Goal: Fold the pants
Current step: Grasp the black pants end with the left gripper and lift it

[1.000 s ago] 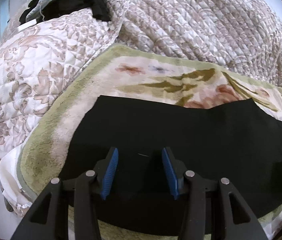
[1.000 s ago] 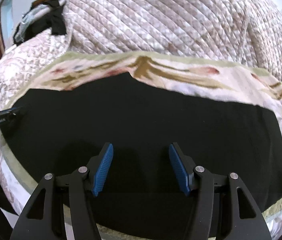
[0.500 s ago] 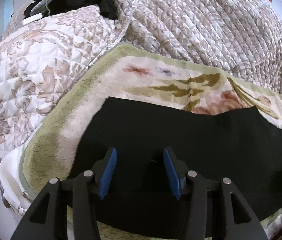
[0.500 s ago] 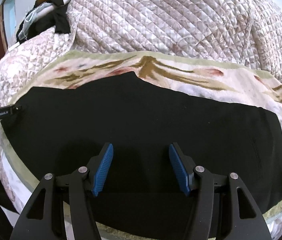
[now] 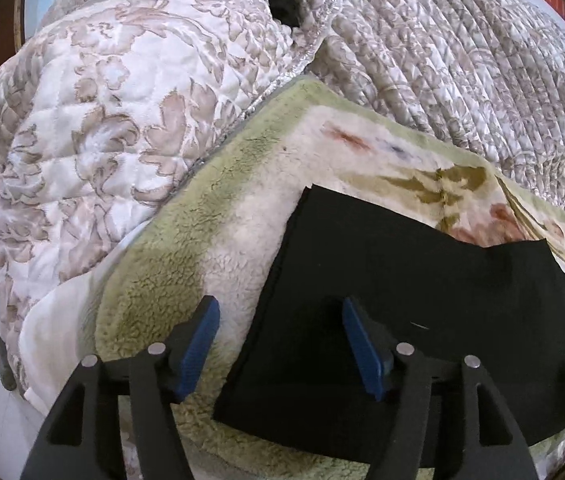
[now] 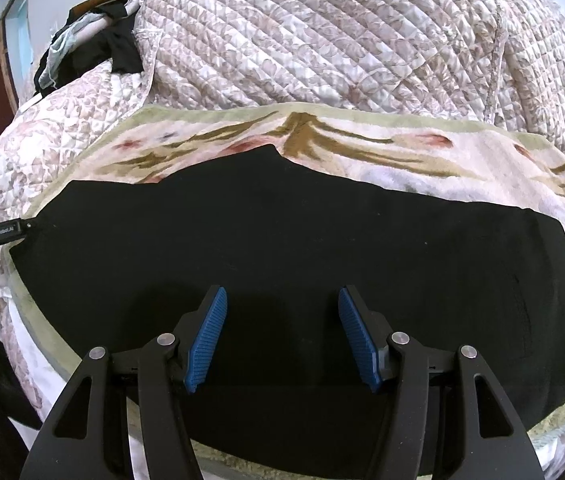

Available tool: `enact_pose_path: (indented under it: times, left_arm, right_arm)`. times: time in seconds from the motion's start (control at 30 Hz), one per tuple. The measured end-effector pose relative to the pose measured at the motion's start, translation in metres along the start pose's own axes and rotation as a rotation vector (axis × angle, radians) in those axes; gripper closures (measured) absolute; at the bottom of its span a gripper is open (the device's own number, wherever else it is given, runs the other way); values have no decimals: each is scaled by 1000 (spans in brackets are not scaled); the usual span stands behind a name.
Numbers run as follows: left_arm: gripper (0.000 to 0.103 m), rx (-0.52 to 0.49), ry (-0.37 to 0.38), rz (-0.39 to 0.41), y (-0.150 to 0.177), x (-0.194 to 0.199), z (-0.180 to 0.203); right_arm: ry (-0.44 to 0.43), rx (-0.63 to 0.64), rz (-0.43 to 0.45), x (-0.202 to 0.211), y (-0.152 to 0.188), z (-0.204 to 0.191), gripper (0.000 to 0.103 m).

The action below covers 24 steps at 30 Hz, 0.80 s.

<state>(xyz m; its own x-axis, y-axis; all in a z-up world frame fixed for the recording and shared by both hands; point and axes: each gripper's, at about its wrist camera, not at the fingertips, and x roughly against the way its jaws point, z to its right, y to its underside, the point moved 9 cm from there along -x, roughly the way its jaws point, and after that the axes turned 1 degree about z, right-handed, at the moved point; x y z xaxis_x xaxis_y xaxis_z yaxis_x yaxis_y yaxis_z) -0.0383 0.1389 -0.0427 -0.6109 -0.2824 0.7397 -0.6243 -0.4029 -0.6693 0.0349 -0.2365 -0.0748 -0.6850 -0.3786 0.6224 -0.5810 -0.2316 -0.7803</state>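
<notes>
Left wrist view: the left gripper [image 5: 278,336] has just been opening its jaws, which now stand wide and straddle the left edge of the black pants [image 5: 402,292] without pressing it. The pants lie flat on a fleece floral blanket [image 5: 218,216] spread over a quilted bedspread [image 5: 94,128]. In the right wrist view the right gripper [image 6: 282,332] hovers wide apart over the near middle of the pants [image 6: 282,232], nothing between its pads. Dark clothes [image 6: 82,60] are heaped far left.

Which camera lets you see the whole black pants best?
The right wrist view: the black pants stretch nearly end to end across the blanket. The left wrist view shows only one end.
</notes>
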Motion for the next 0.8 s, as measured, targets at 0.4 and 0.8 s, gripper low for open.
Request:
enact_pose_path:
  times: [0.4,0.8]
  left_arm:
    - [95,-73,54,8,1,3,28]
    - [96,75,446,-10,-14,48,107]
  right_arm:
    - [-18,-18,11,4,-1,0,44]
    - [-47,-100,45,16,-9,15,44]
